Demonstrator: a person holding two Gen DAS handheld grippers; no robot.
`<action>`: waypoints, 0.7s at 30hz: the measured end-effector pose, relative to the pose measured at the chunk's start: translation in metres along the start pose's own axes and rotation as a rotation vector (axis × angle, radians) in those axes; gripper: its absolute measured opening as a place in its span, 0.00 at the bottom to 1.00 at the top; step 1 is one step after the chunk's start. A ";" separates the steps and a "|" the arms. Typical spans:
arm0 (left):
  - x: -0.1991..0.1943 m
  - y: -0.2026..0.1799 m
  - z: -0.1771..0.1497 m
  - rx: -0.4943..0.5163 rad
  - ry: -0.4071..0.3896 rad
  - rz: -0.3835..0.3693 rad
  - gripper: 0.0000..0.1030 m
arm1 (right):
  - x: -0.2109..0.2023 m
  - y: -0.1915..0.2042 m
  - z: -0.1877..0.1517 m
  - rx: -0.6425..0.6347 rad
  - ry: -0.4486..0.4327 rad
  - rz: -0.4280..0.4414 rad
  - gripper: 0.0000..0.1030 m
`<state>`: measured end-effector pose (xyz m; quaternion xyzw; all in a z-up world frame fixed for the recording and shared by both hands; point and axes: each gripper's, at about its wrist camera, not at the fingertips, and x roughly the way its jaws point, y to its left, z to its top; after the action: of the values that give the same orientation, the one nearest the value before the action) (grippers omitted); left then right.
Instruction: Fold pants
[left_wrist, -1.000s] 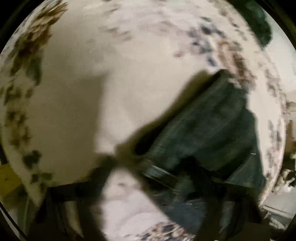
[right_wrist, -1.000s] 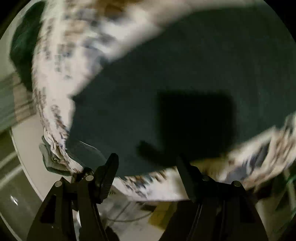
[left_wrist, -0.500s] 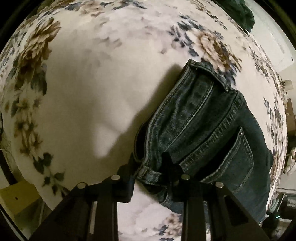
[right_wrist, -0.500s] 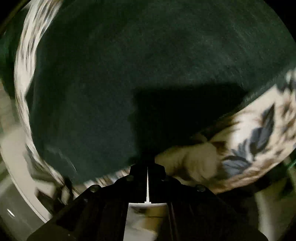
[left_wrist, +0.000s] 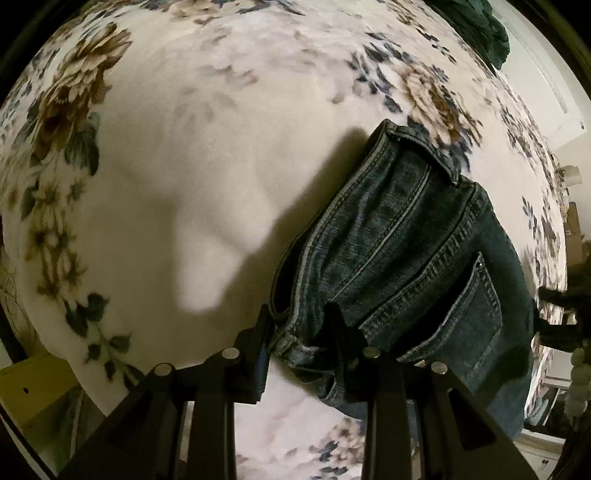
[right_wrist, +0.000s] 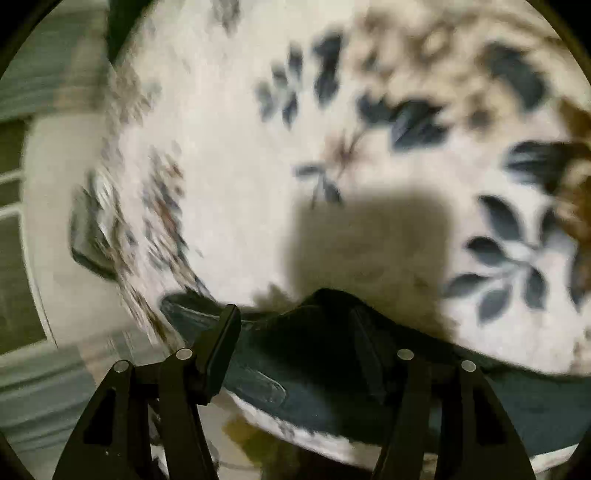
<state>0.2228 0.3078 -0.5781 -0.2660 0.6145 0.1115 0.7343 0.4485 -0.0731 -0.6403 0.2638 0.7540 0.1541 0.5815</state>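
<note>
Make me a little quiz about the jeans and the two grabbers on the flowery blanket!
1. True or false: the left gripper is pinching the jeans at the waistband.
2. Which is on the blanket? A) stripes B) flowers C) stars
3. Fill in: the right gripper has its jaws ____ apart, with dark cloth between them but not pressed.

Key:
1. True. Both fingers sit against the waistband.
2. B.
3. Wide. The jaws are opening, and the view is too blurred to name the cloth for certain.
</note>
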 end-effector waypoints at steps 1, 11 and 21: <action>-0.003 0.005 -0.001 -0.001 0.002 -0.008 0.26 | 0.010 -0.004 0.000 0.000 0.053 -0.012 0.56; -0.026 -0.005 -0.003 0.027 0.020 0.016 0.28 | -0.049 -0.041 0.003 0.090 -0.169 -0.124 0.01; -0.063 -0.055 -0.024 0.146 -0.034 0.188 0.74 | -0.012 -0.046 -0.015 -0.025 0.013 -0.054 0.13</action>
<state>0.2158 0.2592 -0.5055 -0.1512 0.6308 0.1394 0.7482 0.4258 -0.1162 -0.6518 0.2351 0.7626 0.1494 0.5839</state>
